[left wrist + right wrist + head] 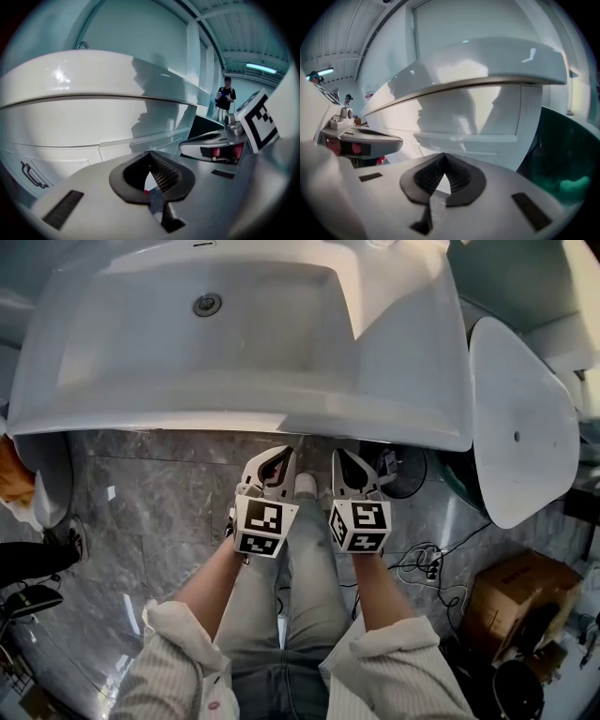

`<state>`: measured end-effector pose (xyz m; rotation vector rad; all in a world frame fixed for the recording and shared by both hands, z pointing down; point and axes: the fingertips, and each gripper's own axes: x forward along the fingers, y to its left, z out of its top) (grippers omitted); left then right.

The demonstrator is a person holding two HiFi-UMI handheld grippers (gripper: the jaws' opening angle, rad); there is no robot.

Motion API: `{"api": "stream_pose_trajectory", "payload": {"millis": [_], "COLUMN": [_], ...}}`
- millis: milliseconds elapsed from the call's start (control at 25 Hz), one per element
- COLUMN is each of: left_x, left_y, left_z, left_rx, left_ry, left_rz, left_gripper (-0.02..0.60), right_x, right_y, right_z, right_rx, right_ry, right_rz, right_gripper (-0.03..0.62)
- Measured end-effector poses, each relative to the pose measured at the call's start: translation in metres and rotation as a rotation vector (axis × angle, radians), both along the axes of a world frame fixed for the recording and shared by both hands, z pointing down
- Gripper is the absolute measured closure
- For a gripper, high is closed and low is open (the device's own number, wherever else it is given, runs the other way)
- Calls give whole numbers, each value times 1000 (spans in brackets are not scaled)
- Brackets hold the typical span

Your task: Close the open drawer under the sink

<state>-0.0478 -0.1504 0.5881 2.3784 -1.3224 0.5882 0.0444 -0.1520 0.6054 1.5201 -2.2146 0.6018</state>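
Observation:
From the head view I look down on the white sink (244, 381); its front rim hides the cabinet beneath. The left gripper (278, 454) and right gripper (341, 454) are side by side just below that rim, both pointing at it. In the left gripper view the left gripper (150, 153) is shut on nothing, close to the white drawer front (108, 149) under the basin. The right gripper (443, 155) is likewise shut and empty, facing the white drawer panel (464, 136). A dark handle (30, 172) shows low at the left. I cannot tell how far the drawer stands out.
A white oval toilet lid (520, 427) stands at the right, with a cardboard box (516, 601) and loose cables (427, 563) on the grey marble floor. A white bin (42, 474) sits at the left. A person (226, 99) stands far off.

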Motion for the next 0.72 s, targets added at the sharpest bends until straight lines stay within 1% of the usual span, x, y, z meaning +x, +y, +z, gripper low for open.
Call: {"api": "stream_pose_trajectory", "payload": {"millis": [160, 280, 440, 600, 720], "left_x": [6, 6, -6, -12, -13], "left_y": [16, 20, 21, 21, 22], "left_z": [-27, -55, -101, -143, -177], "left_rx": [2, 15, 71, 127, 172], "left_ry": [41, 87, 146, 152, 163], "left_rz": [14, 15, -20, -13, -11], "left_gripper": [566, 566, 566, 566, 566], "right_x": [-5, -8, -16, -20, -24], "right_y": [13, 15, 13, 8, 7], "right_z": [-26, -55, -100, -149, -179], "right_rx": [23, 65, 136, 195, 209], "right_ry": [1, 6, -12, -55, -92], "right_rz": [-30, -61, -75, -74, -86], "right_gripper": [585, 585, 585, 585, 585]}}
